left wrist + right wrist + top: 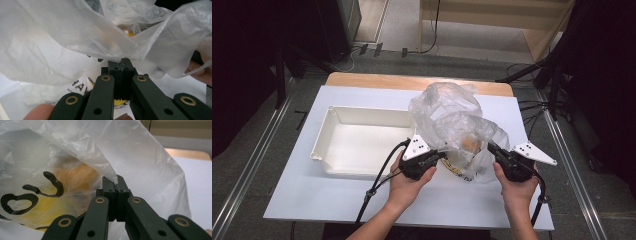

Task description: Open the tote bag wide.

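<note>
Both claws were clamped on thin film of the bag (pixel 452 125): left gripper (pixel 438 156) at its left edge, right gripper (pixel 492 149) at its right. The bag stood just right of the tray (pixel 328 131). Pulling the grippers apart could tear the film or slip a pinch, spilling the orange contents (pixel 75 182).

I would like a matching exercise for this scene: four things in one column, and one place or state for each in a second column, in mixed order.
Things:
1. plastic bag
2. white tray
3. left gripper
4. right gripper

Places or states:
A. lies empty on the table, left of the bag
B. shut on the bag's right edge
C. translucent, with something orange inside
D. shut on the bag's left edge

Pairs: 1-C, 2-A, 3-D, 4-B
</note>
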Action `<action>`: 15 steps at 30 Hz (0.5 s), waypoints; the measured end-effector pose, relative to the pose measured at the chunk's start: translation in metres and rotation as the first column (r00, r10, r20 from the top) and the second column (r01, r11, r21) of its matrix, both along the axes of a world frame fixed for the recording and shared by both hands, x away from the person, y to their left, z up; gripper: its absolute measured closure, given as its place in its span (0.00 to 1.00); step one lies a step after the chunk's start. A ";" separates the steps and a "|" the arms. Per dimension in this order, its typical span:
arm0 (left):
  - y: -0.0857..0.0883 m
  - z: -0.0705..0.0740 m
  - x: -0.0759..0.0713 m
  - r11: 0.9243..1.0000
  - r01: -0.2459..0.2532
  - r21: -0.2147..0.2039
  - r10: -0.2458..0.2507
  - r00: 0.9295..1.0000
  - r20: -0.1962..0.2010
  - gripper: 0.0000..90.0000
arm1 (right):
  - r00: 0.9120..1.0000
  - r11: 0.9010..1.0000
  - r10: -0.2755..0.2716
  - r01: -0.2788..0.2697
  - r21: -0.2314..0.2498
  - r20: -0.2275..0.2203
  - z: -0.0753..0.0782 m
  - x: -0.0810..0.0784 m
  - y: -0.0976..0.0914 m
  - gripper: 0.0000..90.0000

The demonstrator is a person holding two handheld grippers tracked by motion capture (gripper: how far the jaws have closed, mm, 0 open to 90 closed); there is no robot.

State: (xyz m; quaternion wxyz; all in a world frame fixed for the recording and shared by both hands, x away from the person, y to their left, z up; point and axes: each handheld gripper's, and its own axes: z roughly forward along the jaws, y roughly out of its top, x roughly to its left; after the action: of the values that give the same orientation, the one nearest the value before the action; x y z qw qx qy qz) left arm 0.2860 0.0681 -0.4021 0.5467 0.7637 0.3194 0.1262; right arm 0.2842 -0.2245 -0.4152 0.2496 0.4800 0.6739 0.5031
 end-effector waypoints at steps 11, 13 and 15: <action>-0.007 -0.017 -0.003 1.000 -0.021 0.024 0.022 0.999 -0.049 1.00 | 0.994 0.999 -0.030 0.026 -0.040 -0.107 -0.025 0.010 0.003 1.00; -0.004 -0.015 -0.004 0.999 -0.036 0.008 0.036 0.999 -0.036 0.83 | 0.990 0.998 -0.032 0.025 -0.058 -0.136 -0.033 0.014 0.004 1.00; -0.002 -0.012 -0.004 0.999 -0.052 -0.007 0.051 0.998 -0.027 0.70 | 0.989 0.998 -0.032 0.023 -0.060 -0.143 -0.034 0.014 0.006 1.00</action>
State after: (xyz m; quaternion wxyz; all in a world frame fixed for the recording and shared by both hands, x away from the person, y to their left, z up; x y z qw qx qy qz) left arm 0.2817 0.0657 -0.4139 0.5417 0.7548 0.3469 0.1287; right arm 0.2984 -0.2190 -0.4496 0.2211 0.5170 0.6977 0.4439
